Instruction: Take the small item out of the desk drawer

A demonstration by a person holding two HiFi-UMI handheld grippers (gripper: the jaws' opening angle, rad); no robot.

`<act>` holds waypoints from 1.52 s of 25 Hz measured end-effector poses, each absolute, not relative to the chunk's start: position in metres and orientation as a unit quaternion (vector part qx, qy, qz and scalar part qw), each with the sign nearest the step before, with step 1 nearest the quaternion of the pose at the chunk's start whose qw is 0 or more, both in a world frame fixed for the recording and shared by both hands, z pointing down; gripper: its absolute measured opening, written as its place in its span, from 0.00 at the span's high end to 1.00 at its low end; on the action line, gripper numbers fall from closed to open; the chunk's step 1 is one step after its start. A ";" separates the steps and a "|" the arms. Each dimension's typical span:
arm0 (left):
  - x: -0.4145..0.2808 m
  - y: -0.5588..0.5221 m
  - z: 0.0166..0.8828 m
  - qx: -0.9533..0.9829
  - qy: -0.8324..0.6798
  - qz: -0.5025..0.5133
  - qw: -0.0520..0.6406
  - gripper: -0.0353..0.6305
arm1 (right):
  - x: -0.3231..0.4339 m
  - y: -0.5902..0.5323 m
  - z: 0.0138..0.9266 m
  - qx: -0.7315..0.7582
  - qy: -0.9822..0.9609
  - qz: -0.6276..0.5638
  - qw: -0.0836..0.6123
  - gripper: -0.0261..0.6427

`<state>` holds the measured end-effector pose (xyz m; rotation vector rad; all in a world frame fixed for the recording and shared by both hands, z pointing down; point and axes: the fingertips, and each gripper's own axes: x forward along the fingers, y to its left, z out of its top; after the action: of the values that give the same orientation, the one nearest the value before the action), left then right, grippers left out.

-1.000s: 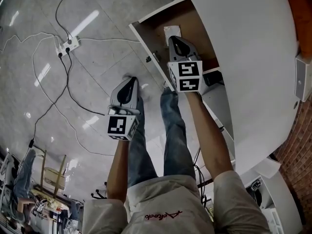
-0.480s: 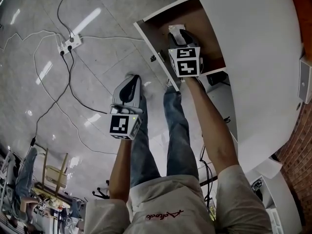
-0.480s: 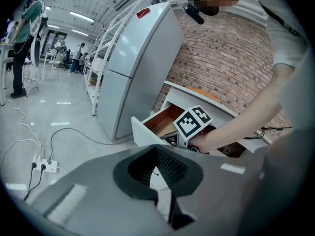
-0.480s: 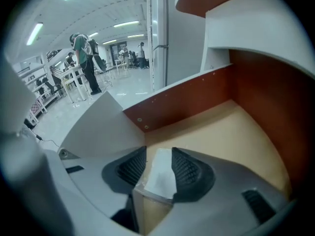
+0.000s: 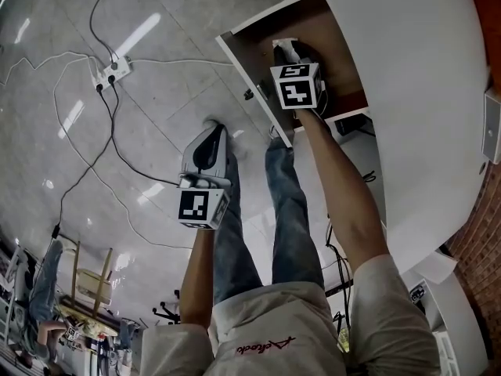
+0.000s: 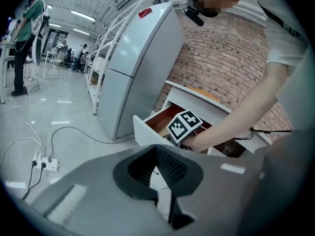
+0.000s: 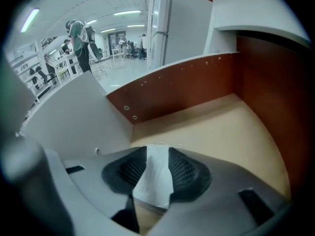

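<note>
Small item [image 7: 153, 178]: white and flat. Lay on the tan floor of the drawer [image 7: 221, 127], inside the pulled-out compartment, directly under the right gripper's jaws.

Right gripper [image 7: 157, 154]:
- Pointed steeply down into the drawer from above, marker cube uppermost in the head view.
- Jaws had just been opening and stood wide apart.
- Showed the small item in the gap between the ribbed pads [image 7: 184, 171]. Gripped nothing; no pad pressure on the item could be confirmed.

Left gripper [image 5: 210, 128]:
- Hung outside the drawer, well apart from its white front panel, over the tiled floor [image 5: 70, 171] and beside the person's leg [image 5: 235, 233].
- Jaws met at the tips, with nothing between them.

Drawer: stood open beneath the white desk [image 5: 407, 92], brown side wall with screw heads visible in the right gripper view.

Surroundings, relative to the drawer:
- Power strip [image 5: 109, 70] with trailing cables on the floor, well apart from the front panel.
- Grey refrigerator [image 6: 138, 68] beyond the drawer in the left gripper view.
</note>
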<state>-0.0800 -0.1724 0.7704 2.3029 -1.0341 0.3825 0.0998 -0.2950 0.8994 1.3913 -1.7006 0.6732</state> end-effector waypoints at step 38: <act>-0.074 -0.172 0.754 0.862 -0.398 0.144 0.277 0.93 | 0.074 -0.255 0.770 0.591 -0.742 0.147 0.281 0.94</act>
<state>-0.0737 -0.1722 0.7540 2.3154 -1.0695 0.3857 0.0738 -0.2549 0.7699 1.5830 -1.9890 0.3941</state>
